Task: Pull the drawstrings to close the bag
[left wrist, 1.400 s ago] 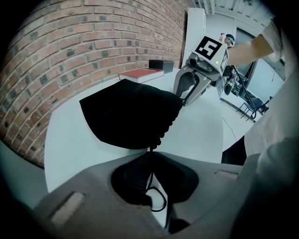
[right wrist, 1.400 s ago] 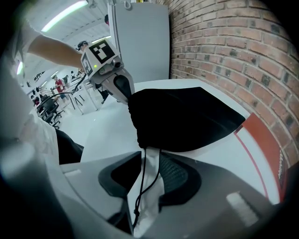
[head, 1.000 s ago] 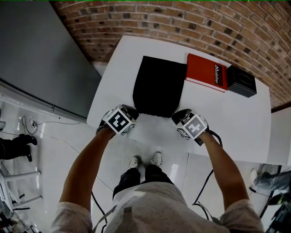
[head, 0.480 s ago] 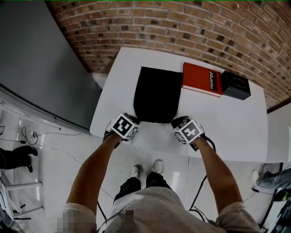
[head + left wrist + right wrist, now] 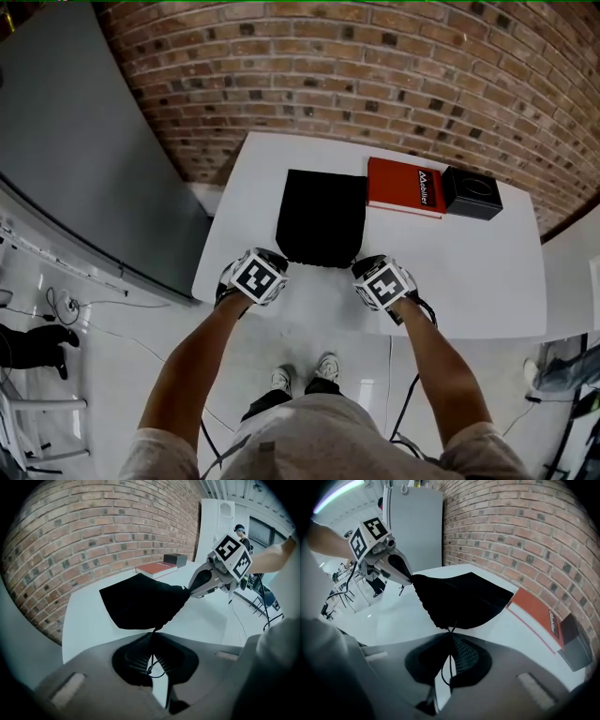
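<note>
**Head view:** white table [image 5: 487,272] against a brick wall [image 5: 375,75]. Black bag [image 5: 322,217] lies on it, mouth end twd the person, near the table's front edge. Red book [image 5: 403,187] sits just beside the bag's far right corner. Black box [image 5: 472,192] is right up against the book's right end. L gripper [image 5: 278,255] is at the bag's near left corner and R gripper [image 5: 361,264] at its near right corner, one each side of the mouth. Person's arms reach in from below.

**Left gripper view:** L jaws are pressed together, pinching the thin left drawstring [image 5: 152,660] btwn the pads. A small loop of cord hangs behind the pinch. The cord runs straight up to the bag's corner, which sits right at the jaw tips. The bag's mouth edge looks puckered along twd the R gripper, which has its tips at the opp. corner. Book + box lie beyond, by the wall.

**Right gripper view:** R jaws are also tight together, on the right drawstring [image 5: 449,663]. The cord passes btwn the ribbed pads w/ a slack loop trailing below. The bag's corner is right at the tips, and the mouth hem is crinkled across to the L gripper at the other corner. Book + box are off to the right on the table.
</note>
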`<act>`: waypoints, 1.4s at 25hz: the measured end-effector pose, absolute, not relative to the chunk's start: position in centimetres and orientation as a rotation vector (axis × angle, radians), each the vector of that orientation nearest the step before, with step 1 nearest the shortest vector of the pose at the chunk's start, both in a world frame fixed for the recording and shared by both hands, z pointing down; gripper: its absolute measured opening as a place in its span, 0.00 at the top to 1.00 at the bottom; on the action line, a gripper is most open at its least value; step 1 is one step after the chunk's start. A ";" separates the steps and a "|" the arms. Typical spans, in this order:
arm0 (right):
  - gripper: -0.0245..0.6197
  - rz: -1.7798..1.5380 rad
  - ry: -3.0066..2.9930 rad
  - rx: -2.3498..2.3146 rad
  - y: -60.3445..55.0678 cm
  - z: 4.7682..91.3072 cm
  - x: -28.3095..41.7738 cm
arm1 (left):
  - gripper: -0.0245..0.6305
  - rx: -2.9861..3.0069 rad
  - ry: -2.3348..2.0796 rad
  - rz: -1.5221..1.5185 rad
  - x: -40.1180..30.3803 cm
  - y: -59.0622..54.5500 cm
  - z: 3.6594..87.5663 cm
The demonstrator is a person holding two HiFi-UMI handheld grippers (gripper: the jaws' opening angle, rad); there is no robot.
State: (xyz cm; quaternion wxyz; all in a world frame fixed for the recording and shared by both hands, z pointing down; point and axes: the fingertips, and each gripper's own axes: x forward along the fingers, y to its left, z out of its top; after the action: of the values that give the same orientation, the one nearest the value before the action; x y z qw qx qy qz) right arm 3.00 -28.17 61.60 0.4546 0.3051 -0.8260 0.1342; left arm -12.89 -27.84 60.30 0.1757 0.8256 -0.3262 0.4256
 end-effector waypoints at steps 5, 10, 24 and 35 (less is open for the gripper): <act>0.95 0.294 -2.069 0.834 -29.3 59.0 3.1 | 0.95 2.407 -1.009 1.140 -12.9 -29.3 56.8; 0.95 0.251 -2.095 0.902 -30.4 56.2 3.4 | 0.95 2.491 -1.070 1.085 -12.6 -30.7 54.0; 0.95 0.132 -2.161 1.087 -33.5 48.6 3.9 | 0.95 2.634 -1.258 0.920 -12.6 -34.1 46.3; 0.95 0.046 -2.218 1.204 -35.2 43.0 4.3 | 0.95 2.667 -1.415 0.790 -12.5 -35.8 40.8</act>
State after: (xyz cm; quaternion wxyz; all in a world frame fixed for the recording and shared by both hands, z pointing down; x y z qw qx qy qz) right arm 4.29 -35.24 42.96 0.3035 0.4545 -0.8372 0.0172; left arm -12.50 -35.81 40.79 0.0105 0.8545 -0.4534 0.2531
